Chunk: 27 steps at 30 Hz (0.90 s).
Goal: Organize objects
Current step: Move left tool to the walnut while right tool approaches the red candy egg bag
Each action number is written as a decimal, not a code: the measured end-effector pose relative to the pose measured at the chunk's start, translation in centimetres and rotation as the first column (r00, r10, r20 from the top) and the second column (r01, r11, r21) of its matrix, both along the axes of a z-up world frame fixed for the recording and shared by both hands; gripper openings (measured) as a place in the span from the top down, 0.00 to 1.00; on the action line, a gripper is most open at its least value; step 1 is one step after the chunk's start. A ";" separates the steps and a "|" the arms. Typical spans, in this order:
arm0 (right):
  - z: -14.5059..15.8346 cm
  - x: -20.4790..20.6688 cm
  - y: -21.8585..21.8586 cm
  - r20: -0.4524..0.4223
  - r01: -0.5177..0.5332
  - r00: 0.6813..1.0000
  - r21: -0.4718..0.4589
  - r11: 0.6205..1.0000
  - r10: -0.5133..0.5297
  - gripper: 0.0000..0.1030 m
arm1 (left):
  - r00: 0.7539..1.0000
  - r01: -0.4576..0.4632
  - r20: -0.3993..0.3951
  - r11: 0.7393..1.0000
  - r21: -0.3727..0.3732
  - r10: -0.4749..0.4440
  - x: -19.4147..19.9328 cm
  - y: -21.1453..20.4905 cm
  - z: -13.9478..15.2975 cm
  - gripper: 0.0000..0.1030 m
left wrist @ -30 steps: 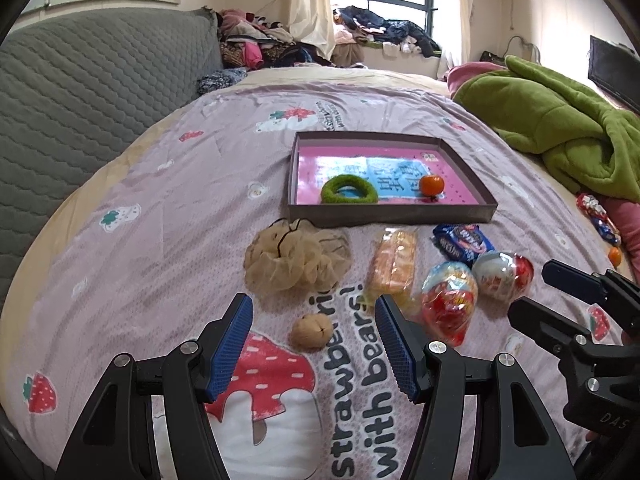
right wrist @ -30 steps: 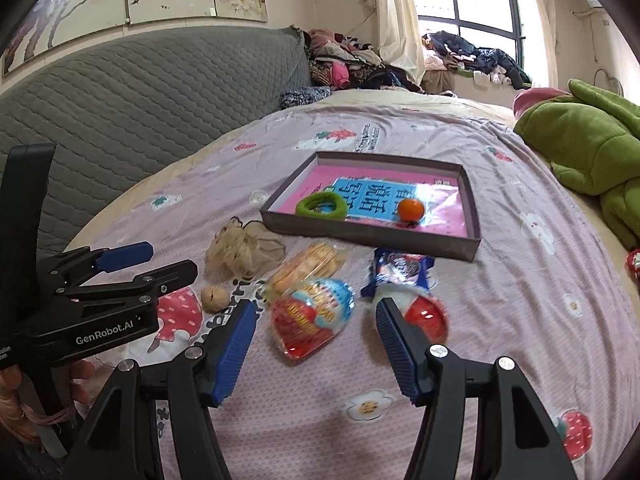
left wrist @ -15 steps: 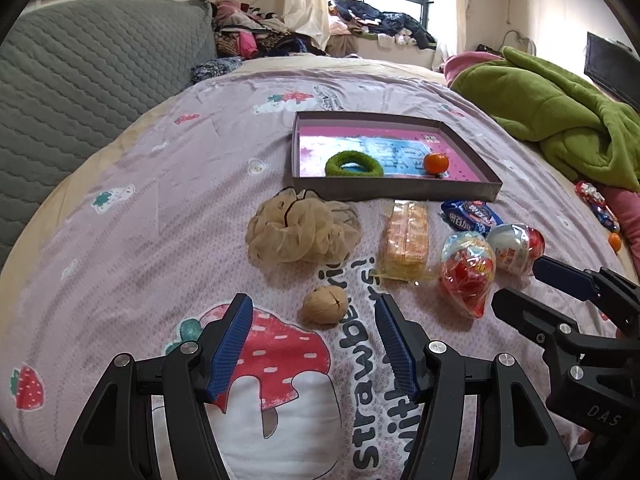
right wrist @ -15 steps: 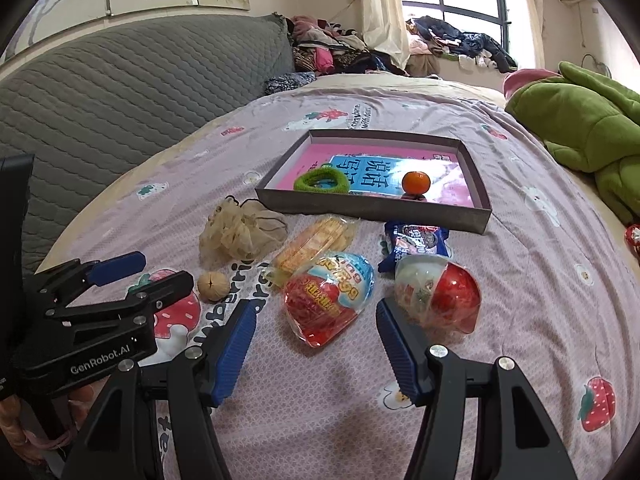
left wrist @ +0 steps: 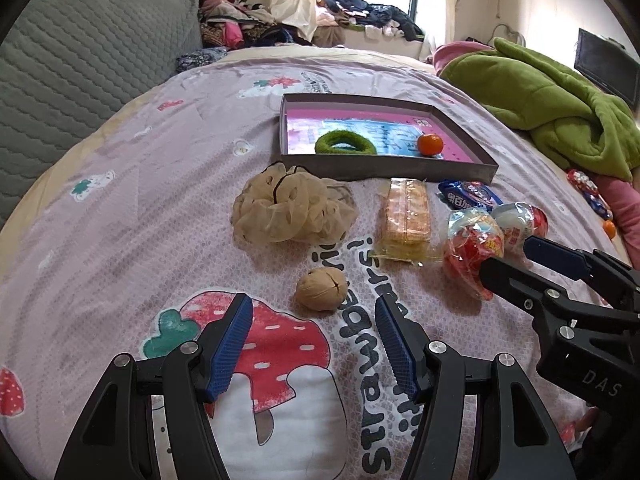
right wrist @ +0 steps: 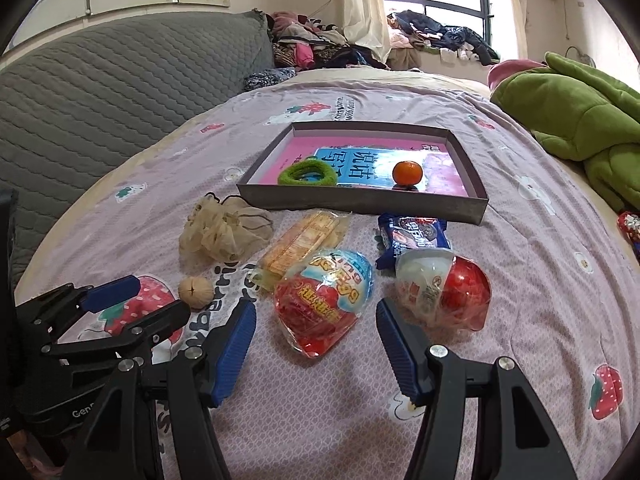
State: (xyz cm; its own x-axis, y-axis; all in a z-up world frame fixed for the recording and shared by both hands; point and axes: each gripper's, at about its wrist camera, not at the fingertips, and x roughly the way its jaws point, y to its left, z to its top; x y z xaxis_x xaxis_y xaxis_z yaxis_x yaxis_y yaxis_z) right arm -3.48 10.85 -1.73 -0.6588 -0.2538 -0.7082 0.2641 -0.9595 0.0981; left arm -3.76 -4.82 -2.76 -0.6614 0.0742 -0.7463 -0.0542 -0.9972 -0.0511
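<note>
You are lining up both picks: left hand-held gripper [left wrist: 314,340] spread before the walnut [left wrist: 321,289], right hand-held gripper [right wrist: 316,338] spread before the red toy egg [right wrist: 324,302]; next, straddle and pinch.

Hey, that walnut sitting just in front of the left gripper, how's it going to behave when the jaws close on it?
The walnut looks round and hard-shelled, so it will probably stay rigid between the open left gripper. Its curved shell might slip or squirt sideways if pinched off-centre. Nudged, it would likely roll a little, though the soft bedspread should damp that.
</note>
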 end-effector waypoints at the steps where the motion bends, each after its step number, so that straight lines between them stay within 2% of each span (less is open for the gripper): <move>1: -0.1 -0.1 0.0 0.002 0.002 1.000 0.003 1.000 -0.002 0.40 | 1.000 -0.002 0.002 1.000 -0.002 0.002 -0.1 0.0 -0.1 0.37; 27: -2.5 -2.4 -1.4 0.015 0.048 0.999 0.032 0.998 -0.048 0.40 | 0.999 0.001 0.044 1.000 -0.013 -0.001 -2.9 -0.2 -2.2 0.37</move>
State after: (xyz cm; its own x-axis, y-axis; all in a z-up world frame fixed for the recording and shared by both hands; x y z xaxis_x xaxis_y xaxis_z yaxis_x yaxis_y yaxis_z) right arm -5.83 9.47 -4.20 -0.6581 -0.1993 -0.7261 0.2162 -0.9737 0.0713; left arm -6.65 -5.06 -4.97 -0.6276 0.0650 -0.7758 -0.0533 -0.9978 -0.0404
